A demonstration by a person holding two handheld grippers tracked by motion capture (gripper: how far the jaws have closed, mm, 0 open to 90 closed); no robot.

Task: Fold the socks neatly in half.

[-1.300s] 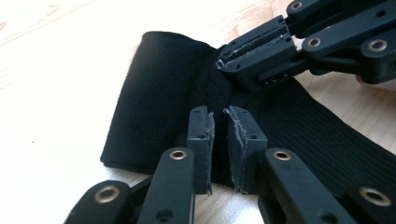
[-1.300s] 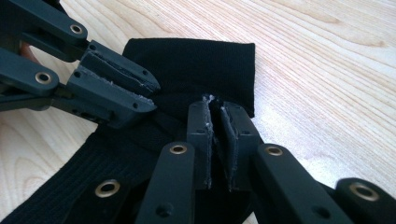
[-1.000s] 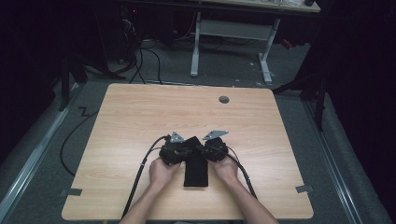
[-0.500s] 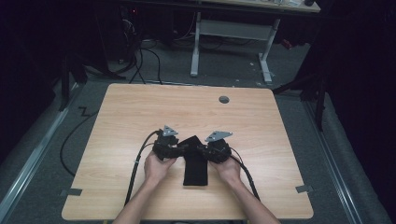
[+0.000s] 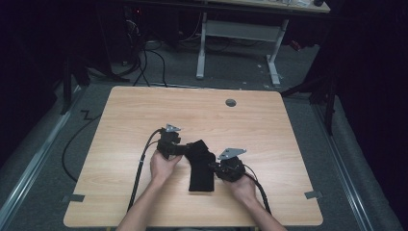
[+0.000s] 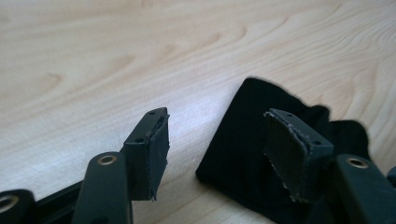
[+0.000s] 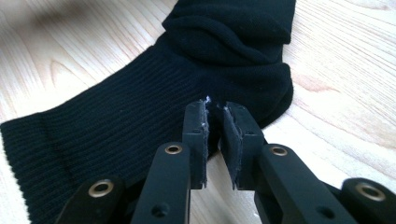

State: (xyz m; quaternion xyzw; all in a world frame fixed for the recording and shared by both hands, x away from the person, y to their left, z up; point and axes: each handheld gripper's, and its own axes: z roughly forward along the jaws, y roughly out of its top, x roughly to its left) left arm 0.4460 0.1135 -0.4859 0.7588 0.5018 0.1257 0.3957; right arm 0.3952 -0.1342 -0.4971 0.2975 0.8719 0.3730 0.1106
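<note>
Sock (image 5: 200,165) lies dark and rumpled near the table's (image 5: 120,120) front edge, between both hands. Right gripper (image 7: 214,122) has pinched its ribbed edge tight; left gripper (image 6: 215,144) is spread wide at the far corner, one jaw over the cloth. Best now, I'd say: close left fully on fabric before pulling, keep it low.
</note>
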